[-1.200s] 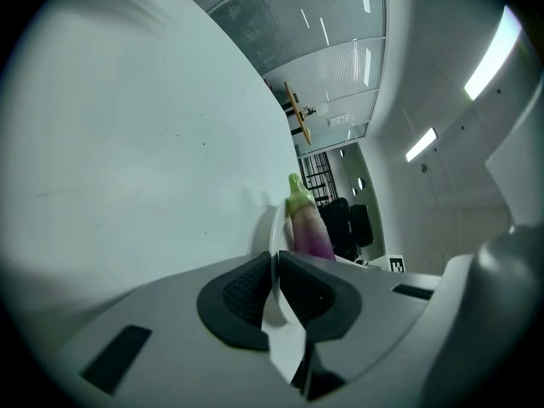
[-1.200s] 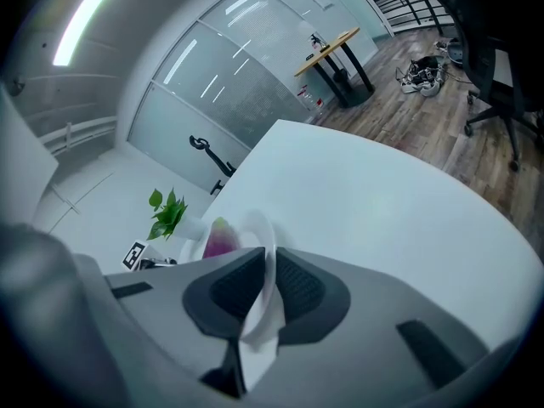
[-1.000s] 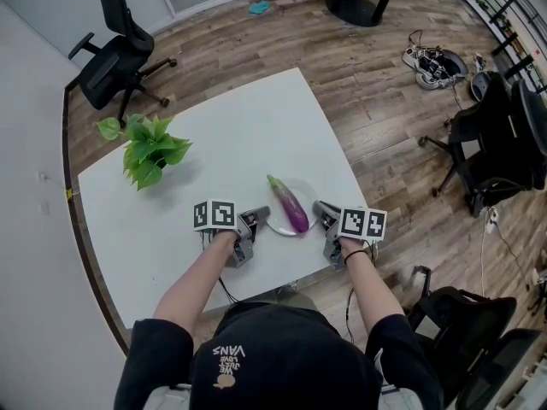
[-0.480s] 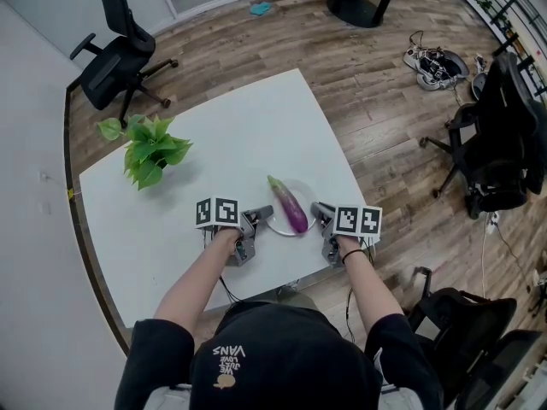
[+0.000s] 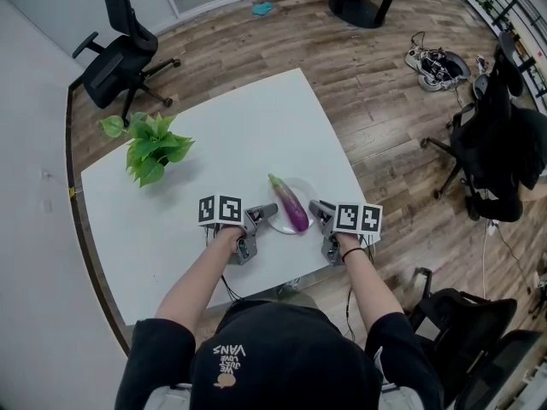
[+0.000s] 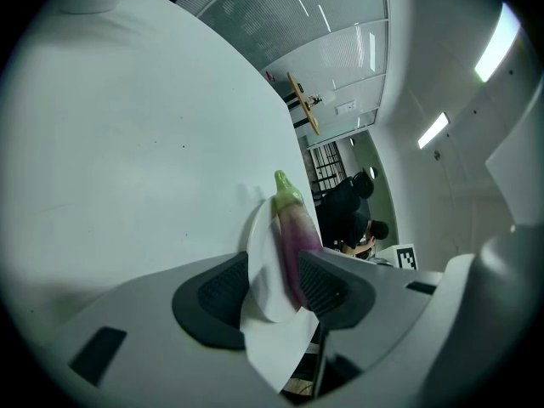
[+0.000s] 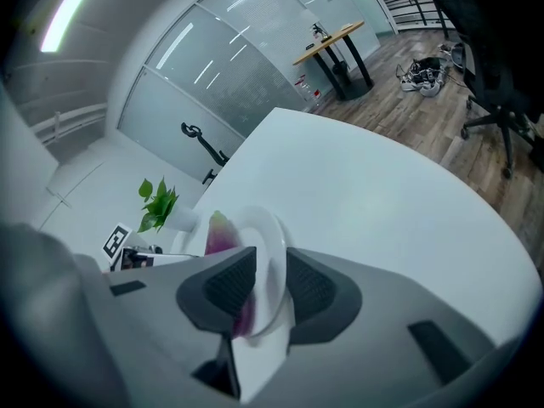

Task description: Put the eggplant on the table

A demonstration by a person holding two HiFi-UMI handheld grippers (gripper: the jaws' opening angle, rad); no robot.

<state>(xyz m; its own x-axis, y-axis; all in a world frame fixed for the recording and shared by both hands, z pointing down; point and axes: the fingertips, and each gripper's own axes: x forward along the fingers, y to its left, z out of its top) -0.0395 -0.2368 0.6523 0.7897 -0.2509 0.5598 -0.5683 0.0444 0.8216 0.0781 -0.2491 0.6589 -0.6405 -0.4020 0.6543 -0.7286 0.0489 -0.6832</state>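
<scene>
From the head view, a white tabletop (image 5: 239, 126) stands on a wooden floor (image 5: 367, 75), with a potted plant (image 5: 152, 148) near its far left corner and a black office chair (image 5: 120, 54) beyond it. A purple eggplant (image 5: 289, 205) with a green stem end lies on a small white plate (image 5: 306, 196) close to the near edge. The left claw (image 5: 263, 212) sits at the plate's left side and the right claw (image 5: 318, 209) at its right, one in each hand.

In the left gripper view, the left claw (image 6: 276, 283) stands fairly wide, its jaws having just been opening. The plate's rim (image 6: 259, 262) is between the two dark pads, which do not press on it. The eggplant (image 6: 293, 232) lies on the plate just beside the right-hand pad.

In the right gripper view, the right claw (image 7: 270, 287) is also parted, its jaws having just been opening. The plate's rim (image 7: 270, 245) stands in the gap with space on both sides. The eggplant (image 7: 219, 232) shows behind the left-hand pad, still on the plate.
</scene>
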